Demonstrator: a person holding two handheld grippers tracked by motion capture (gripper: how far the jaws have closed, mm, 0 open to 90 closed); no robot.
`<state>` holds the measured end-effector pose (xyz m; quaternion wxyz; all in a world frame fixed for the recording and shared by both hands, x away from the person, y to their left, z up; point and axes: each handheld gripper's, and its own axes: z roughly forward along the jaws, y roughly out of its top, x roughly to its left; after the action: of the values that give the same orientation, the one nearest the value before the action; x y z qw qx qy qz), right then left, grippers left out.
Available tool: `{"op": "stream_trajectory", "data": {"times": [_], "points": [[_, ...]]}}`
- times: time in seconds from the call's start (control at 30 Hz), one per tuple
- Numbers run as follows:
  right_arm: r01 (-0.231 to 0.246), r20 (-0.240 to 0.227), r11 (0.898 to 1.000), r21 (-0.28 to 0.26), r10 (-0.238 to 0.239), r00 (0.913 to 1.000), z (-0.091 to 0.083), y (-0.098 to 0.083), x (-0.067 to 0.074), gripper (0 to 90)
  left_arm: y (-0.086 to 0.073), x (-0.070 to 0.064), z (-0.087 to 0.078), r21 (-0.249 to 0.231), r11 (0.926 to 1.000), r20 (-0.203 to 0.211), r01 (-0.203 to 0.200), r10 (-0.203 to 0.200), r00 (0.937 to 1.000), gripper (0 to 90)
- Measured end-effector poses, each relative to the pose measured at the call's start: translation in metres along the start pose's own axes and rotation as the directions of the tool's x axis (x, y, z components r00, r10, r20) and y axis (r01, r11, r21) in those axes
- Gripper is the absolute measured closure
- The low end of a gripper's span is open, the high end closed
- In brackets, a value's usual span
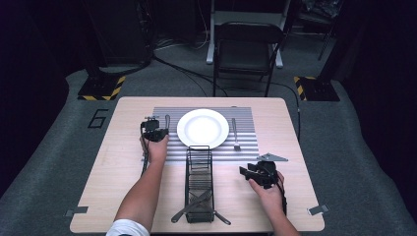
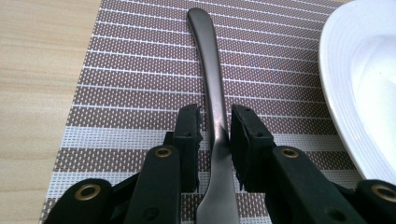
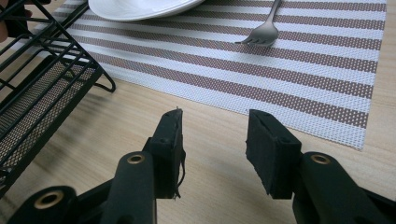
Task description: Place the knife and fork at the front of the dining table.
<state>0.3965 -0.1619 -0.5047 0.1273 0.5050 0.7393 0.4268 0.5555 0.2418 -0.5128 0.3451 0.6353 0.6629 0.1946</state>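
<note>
Striped placemat (image 1: 246, 147) carries white plate (image 1: 202, 127), fork (image 3: 264, 30) right of it. Black wire rack (image 1: 199, 182) sits between your hands. Your left gripper (image 2: 215, 133) straddles dark utensil handle (image 2: 210, 65) left of plate, jaws close on both sides, grip uncertain. Your right gripper (image 3: 214, 140) over bare table (image 1: 123, 162), jaws wide apart, empty.

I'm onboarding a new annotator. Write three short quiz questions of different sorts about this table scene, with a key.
1. True or false: the left gripper has a utensil handle between its jaws.
2. The fork lies on which side of the white plate in the high view: A) left, B) right?
3. Fill in: the right gripper hovers over bare ____, jaws open.

Key: 1 true; 2 B; 3 table.
</note>
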Motion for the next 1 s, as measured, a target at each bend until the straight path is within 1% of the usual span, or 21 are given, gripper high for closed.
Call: {"op": "stream_trajectory", "data": {"times": [0.1,0.23,0.37,0.4,0.5,0.57,0.77,0.83,0.93,0.97,1.0], "points": [[-0.004,0.002,1.000,-0.001,0.004,1.0000,0.000,0.000,0.000,55.8,0.001,0.001,-0.002,0.003,1.0000,0.006,0.000,0.000,1.0000,72.4],[0.002,0.005,1.000,-0.005,-0.002,1.0000,0.000,0.000,0.000,55.8,0.002,0.003,-0.006,0.003,1.0000,0.016,0.000,0.000,0.9999,71.5],[-0.003,0.006,1.000,-0.005,0.003,1.0000,0.000,0.000,0.000,55.8,0.002,0.003,-0.011,0.006,0.9998,0.026,-0.018,0.017,0.9995,70.7],[0.000,0.006,1.000,-0.005,0.000,1.0000,0.000,0.000,0.000,55.8,0.001,0.002,-0.013,-0.006,0.9998,0.034,-0.020,0.020,0.9992,70.5],[-0.013,0.009,1.000,-0.008,0.013,0.9999,-0.001,0.001,0.000,55.8,0.000,0.002,-0.018,-0.013,0.9996,0.041,-0.027,0.027,0.9988,69.7],[-0.011,0.008,1.000,-0.011,0.012,0.9999,-0.001,0.001,0.000,55.8,0.000,0.001,-0.021,-0.012,0.9993,0.045,-0.035,0.035,0.9984,69.3],[-0.010,0.008,1.000,-0.010,0.010,0.9999,-0.001,0.001,-0.001,55.8,-0.001,-0.002,-0.035,-0.030,0.9965,0.073,-0.078,0.080,0.9941,66.2],[-0.007,0.006,1.000,-0.013,0.007,1.0000,-0.001,0.002,-0.001,55.8,0.000,-0.003,-0.040,-0.023,0.9951,0.085,-0.096,0.097,0.9916,64.5],[-0.012,0.008,1.000,-0.019,0.012,0.9999,-0.001,0.003,-0.002,55.8,0.000,-0.005,-0.049,-0.040,0.9931,0.110,-0.110,0.114,0.9874,62.0],[-0.019,0.011,1.000,-0.016,0.019,0.9998,0.000,0.003,-0.002,55.7,-0.001,-0.006,-0.052,-0.039,0.9915,0.112,-0.124,0.128,0.9854,61.4],[-0.012,0.007,1.000,-0.016,0.012,0.9999,0.001,0.003,-0.003,55.7,-0.001,-0.006,-0.054,-0.044,0.9909,0.112,-0.127,0.132,0.9850,61.0]]}}
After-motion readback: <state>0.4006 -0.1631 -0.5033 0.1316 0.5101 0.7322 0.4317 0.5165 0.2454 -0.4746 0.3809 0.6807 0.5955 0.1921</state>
